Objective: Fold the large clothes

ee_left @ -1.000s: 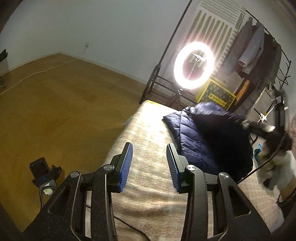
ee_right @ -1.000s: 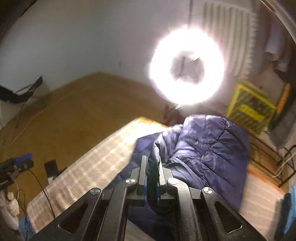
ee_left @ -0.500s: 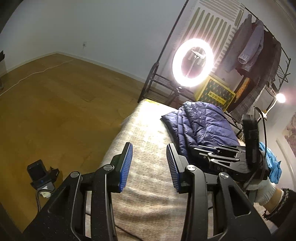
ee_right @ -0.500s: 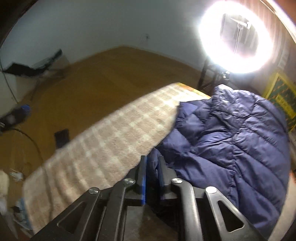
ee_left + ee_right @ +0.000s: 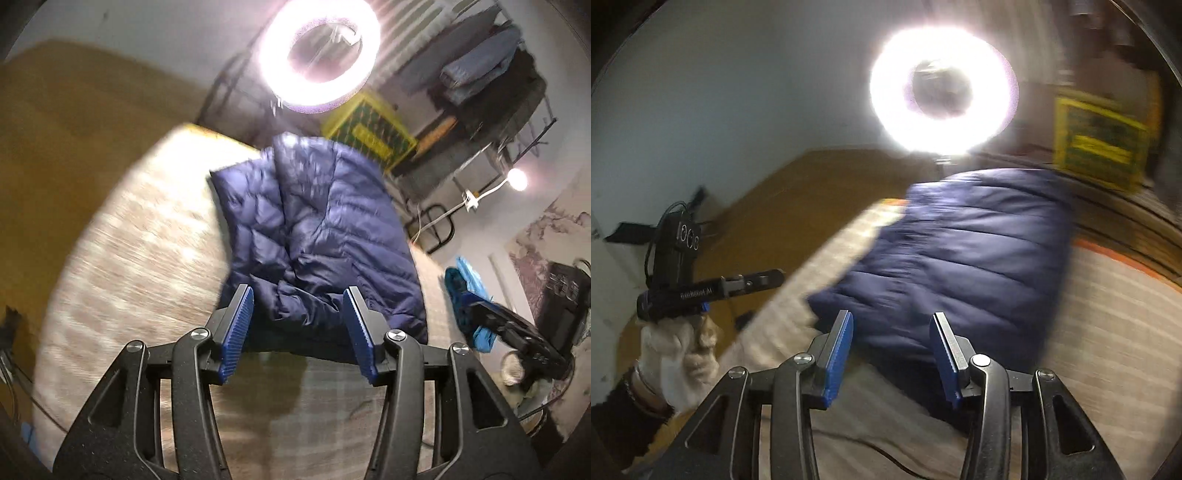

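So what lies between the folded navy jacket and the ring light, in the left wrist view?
Left wrist view: past the jacket only bare blanket, then dark rack bars below the ring light.

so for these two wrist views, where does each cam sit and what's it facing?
Left wrist: on the left gripper, angled down at the navy down jacket on the bed; own open blue-padded fingers show.
Right wrist: on the right gripper, facing the jacket; own open fingers, plus the gloved left hand with its gripper.
Shared: jacket, bed, ring light, yellow box.
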The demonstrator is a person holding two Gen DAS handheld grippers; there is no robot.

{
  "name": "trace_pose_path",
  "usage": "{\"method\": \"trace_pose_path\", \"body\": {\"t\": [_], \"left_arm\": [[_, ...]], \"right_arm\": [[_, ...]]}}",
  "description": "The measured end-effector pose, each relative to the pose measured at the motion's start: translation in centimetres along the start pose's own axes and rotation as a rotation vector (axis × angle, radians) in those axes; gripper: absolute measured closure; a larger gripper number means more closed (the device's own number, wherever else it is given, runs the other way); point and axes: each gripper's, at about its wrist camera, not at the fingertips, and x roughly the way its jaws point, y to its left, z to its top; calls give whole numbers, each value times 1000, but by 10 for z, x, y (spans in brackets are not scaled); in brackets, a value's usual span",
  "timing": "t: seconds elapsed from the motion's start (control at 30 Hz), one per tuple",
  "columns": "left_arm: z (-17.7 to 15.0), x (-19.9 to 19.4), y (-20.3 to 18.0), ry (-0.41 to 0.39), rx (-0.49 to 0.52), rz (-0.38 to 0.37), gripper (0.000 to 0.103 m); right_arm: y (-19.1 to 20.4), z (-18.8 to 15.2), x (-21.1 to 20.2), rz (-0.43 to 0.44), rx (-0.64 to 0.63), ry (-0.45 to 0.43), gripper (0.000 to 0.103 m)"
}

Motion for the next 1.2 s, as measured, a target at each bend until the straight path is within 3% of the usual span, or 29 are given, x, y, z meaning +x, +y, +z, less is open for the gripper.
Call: {"method": "trace_pose_path", "body": {"t": [0.2,0.27,0.3,0.37,0.43,0.53,0.6,0.77,0.9,1.07,1.2], "left_arm": [[-8,43,-13,70,10,26,51],[-10,49,-19,54,57,63,92],[-10,51,-18,57,59,79,101],[-8,44,-9,26,14,63,101],[-9,34,2,-23,7,116,101],[-17,41,21,15,-6,163,102],[-24,48,25,45,11,195,102],[-13,22,8,-39,51,209,102],[16,2,-39,-127,184,205,98],[57,43,-75,-129,262,240,93],[79,92,-77,-99,301,323,93]], "right_arm": [[-67,-13,-1,-123,144,17,57],[-78,-18,10,-141,157,37,57],[-81,-20,19,-152,155,52,58],[-84,-21,35,-150,145,62,59],[-81,-20,45,-141,120,52,59],[-70,-14,68,-161,42,23,61],[-68,-13,94,-181,14,51,62],[-60,-23,122,-219,-129,113,62],[-78,-12,99,-121,-81,58,67],[-117,20,83,-154,6,-83,65],[-141,54,104,-192,52,-121,65]]}}
